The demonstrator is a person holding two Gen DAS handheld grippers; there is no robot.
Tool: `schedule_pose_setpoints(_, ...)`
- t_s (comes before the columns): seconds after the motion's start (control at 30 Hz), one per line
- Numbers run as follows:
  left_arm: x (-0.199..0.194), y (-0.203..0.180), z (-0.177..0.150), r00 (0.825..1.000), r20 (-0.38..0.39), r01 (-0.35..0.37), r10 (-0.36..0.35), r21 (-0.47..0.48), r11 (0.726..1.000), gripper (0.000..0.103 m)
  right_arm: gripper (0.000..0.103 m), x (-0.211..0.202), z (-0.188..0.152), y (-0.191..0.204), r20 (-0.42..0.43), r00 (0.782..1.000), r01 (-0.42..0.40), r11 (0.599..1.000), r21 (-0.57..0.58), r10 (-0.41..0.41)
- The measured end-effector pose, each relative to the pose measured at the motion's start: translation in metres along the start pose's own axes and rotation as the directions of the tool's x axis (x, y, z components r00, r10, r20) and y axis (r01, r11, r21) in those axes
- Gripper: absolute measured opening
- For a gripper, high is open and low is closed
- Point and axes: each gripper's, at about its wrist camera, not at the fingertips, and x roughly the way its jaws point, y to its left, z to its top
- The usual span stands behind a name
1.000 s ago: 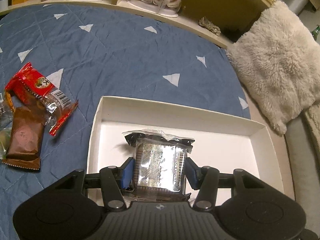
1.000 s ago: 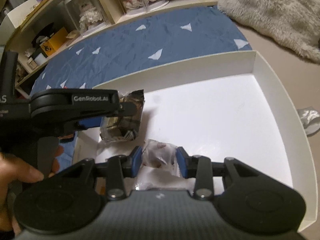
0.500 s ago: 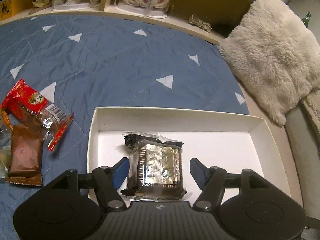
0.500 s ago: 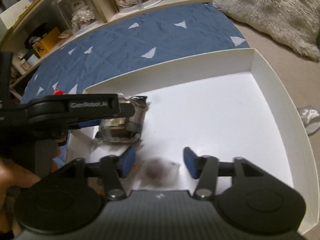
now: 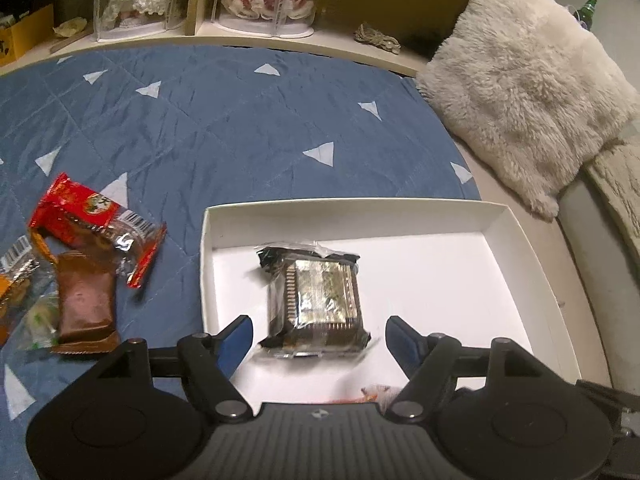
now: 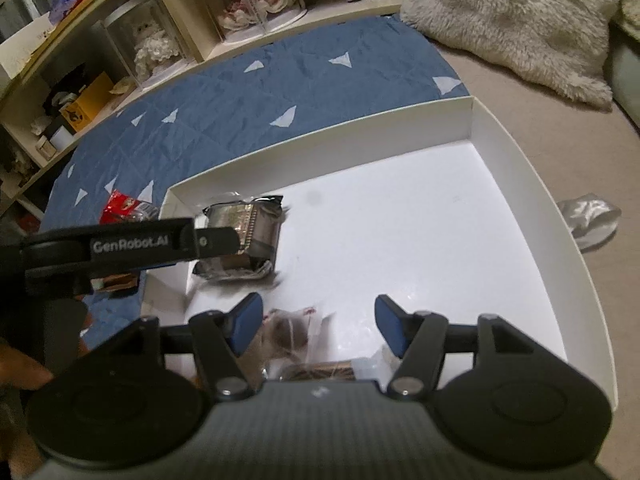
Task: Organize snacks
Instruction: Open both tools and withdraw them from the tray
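Observation:
A white shallow box (image 5: 520, 240) (image 6: 520, 152) lies on the blue quilt. A dark foil-wrapped square snack (image 5: 318, 304) (image 6: 244, 236) lies inside at its left. My left gripper (image 5: 318, 338) is open, just behind that snack and apart from it. My right gripper (image 6: 316, 326) is open over a small clear-wrapped brownish snack (image 6: 290, 330) lying in the box near its front. Left of the box on the quilt lie a red packet (image 5: 92, 220) and a brown packet (image 5: 84, 304).
A fluffy cream cushion (image 5: 528, 80) lies at the right. A low shelf with doll cases (image 5: 266, 4) runs along the back. More wrapped snacks (image 5: 20, 280) lie at the far left. A crumpled silver wrapper (image 6: 588, 216) lies outside the box's right wall.
Both grippers opened and let go of their snacks, which now lie in the box. Both grippers drew back and up a little.

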Motion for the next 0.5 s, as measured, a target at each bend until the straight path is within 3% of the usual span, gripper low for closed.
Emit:
schedule_pose_setpoints(0.4,-0.036,0.014,-0.017,1.0,-0.018,-0.012,0.013,0.034,0.999,0.075,0.073,-0.025,-0.015,0.012,0.015,1.0,-0.006,1.0,-0.028,0.006)
schedule_pose_setpoints(0.47,-0.042,0.017,-0.019,1.0,-0.017,-0.018,0.018,0.037,0.999,0.08,0.076,-0.028,-0.019,0.017,0.017,1.0,0.002,0.999,-0.043,-0.001)
schedule_pose_setpoints(0.5,-0.046,0.018,-0.02,1.0,-0.016,-0.02,0.02,0.038,0.999,0.088,0.077,-0.03,-0.021,0.019,0.019,1.0,0.008,0.999,-0.05,-0.007)
